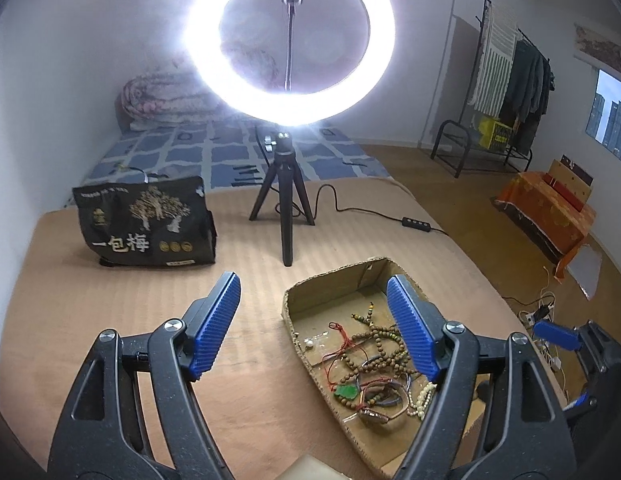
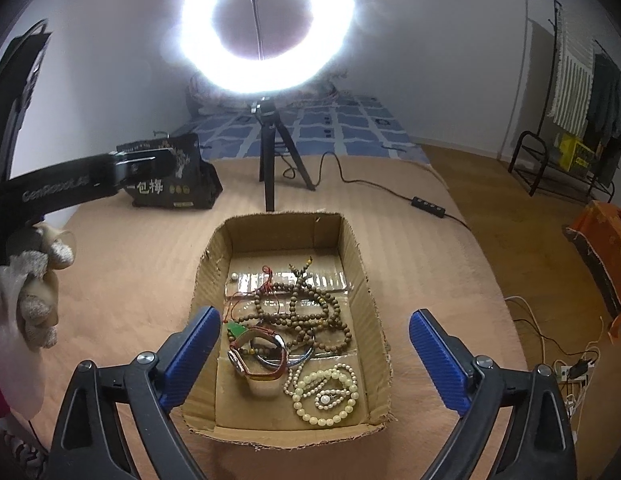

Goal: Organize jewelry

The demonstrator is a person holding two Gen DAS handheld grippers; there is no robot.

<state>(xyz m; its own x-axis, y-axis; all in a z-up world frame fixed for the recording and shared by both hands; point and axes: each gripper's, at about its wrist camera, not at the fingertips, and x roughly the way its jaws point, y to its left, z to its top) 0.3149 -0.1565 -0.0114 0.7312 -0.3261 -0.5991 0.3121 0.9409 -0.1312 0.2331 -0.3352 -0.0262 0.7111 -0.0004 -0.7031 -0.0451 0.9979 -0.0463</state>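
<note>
A shallow cardboard box (image 2: 238,236) (image 1: 330,278) lies on the tan cloth. It holds brown wooden bead strands (image 2: 310,312) (image 1: 386,344), a red cord with a green pendant (image 2: 236,329) (image 1: 346,392), a watch (image 2: 250,364) (image 1: 376,416), bangles (image 2: 294,354) and pale pearl strands (image 2: 326,396) (image 1: 422,396). My right gripper (image 2: 314,360) is open and empty, hovering above the box's near end. My left gripper (image 1: 314,328) is open and empty, above the box's left wall. The right gripper's blue fingertip (image 1: 554,334) shows at the left wrist view's right edge.
A ring light on a black tripod (image 2: 266,160) (image 1: 286,208) stands behind the box, its cable and switch (image 2: 428,204) trailing right. A black printed bag (image 1: 144,224) (image 2: 170,180) sits at back left. The floor with a power strip (image 2: 570,372) lies to the right.
</note>
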